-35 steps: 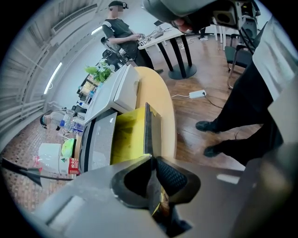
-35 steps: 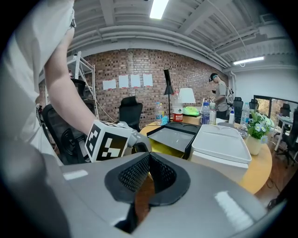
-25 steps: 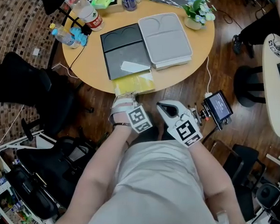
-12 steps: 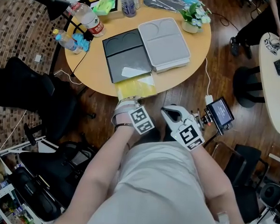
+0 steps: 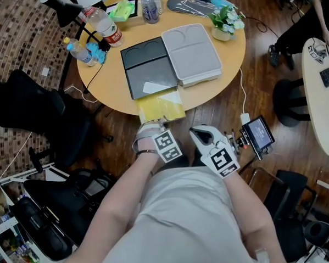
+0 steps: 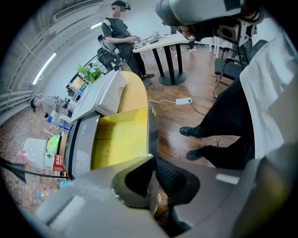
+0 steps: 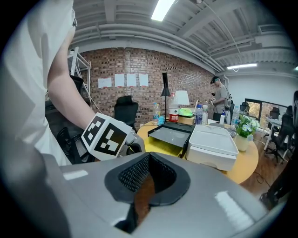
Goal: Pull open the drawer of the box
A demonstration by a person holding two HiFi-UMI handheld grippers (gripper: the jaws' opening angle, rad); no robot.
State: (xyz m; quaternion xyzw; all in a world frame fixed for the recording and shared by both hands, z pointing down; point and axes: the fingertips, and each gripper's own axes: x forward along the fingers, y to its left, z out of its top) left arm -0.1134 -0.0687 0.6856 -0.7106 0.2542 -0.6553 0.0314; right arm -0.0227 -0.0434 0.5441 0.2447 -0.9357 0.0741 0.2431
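Observation:
A dark flat box (image 5: 148, 67) lies on the round wooden table (image 5: 112, 81). Its yellow drawer (image 5: 160, 107) stands pulled out past the table's near edge. My left gripper (image 5: 155, 122) is at the drawer's front, its jaws still closing on the thin front wall. In the left gripper view the pads (image 6: 170, 174) pinch that wall below the yellow drawer (image 6: 121, 137), so the left gripper (image 6: 151, 158) holds it. My right gripper (image 5: 196, 130) hangs off the table near the person's waist, shut and holding nothing. The right gripper (image 7: 148, 155) looks toward the drawer (image 7: 165, 146).
A light grey box (image 5: 192, 47) lies against the dark one. Bottles (image 5: 101, 20) and a flower pot (image 5: 225, 21) stand at the table's back. A small monitor (image 5: 256, 133) is on the floor to the right, a black chair (image 5: 28, 104) to the left.
The yellow drawer has come a little further out of the box with the left gripper on its front. The right gripper has barely moved.

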